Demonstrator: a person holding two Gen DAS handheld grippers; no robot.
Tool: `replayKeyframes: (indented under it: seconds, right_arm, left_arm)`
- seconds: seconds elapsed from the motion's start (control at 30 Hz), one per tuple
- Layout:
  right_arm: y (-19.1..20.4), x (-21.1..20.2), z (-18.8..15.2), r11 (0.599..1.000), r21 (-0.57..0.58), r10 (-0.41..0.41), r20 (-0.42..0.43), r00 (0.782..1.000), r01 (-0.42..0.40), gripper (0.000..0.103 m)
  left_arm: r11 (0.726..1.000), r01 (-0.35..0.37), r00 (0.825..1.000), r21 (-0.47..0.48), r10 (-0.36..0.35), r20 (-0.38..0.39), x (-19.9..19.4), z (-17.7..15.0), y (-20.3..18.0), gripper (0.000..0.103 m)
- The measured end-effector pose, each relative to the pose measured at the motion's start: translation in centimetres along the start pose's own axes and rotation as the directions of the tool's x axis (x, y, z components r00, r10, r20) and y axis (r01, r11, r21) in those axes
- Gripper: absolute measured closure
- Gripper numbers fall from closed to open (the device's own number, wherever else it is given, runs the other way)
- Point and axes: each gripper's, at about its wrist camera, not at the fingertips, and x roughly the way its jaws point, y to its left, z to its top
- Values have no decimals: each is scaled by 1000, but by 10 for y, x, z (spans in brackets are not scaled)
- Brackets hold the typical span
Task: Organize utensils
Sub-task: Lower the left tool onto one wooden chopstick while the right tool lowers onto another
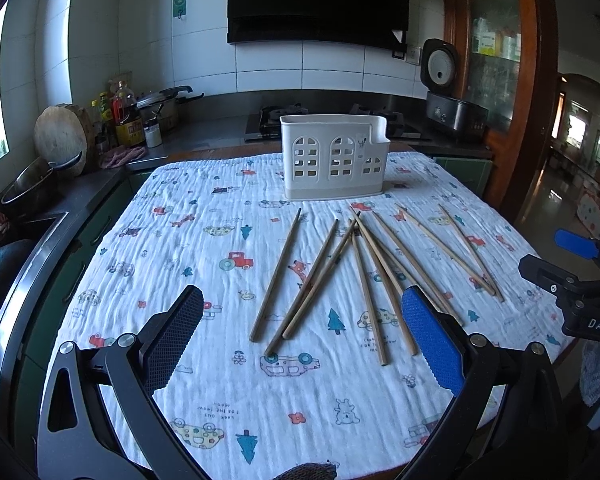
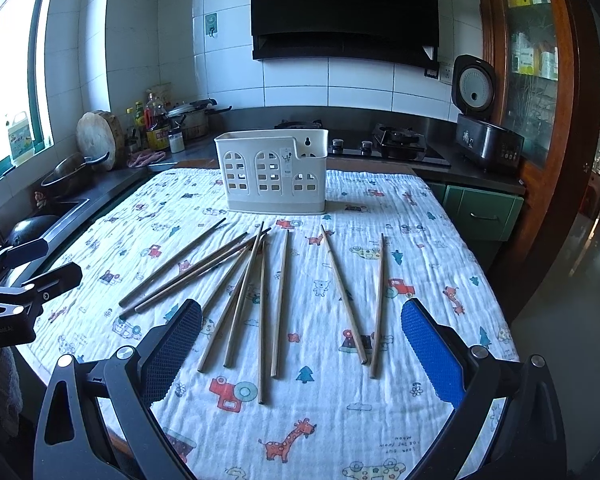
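Note:
Several wooden chopsticks (image 1: 364,276) lie scattered on a printed cloth over the table; they also show in the right wrist view (image 2: 260,300). A white plastic utensil holder (image 1: 334,158) with window cutouts stands upright behind them, also in the right wrist view (image 2: 274,172). It looks empty. My left gripper (image 1: 300,340) is open and empty, above the near ends of the chopsticks. My right gripper (image 2: 300,344) is open and empty, above the near ends of the chopsticks. Each gripper shows at the edge of the other's view: right (image 1: 572,280), left (image 2: 24,280).
The cloth-covered table (image 1: 180,248) is ringed by a dark counter with a sink (image 1: 24,240), a pan (image 1: 32,184), a chopping board (image 1: 62,136), bottles (image 1: 124,116), a gas hob (image 2: 396,140) and a rice cooker (image 2: 484,136). A doorway lies to the right.

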Motion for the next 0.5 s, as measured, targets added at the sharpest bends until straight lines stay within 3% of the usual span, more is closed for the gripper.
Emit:
replayKeyframes:
  seconds: [0.5]
  right_arm:
    - [-17,29,5,999,-14,-30,-48,998,30,7]
  left_arm:
    - [1000,7,998,0,-7,-69,31,2,10,5]
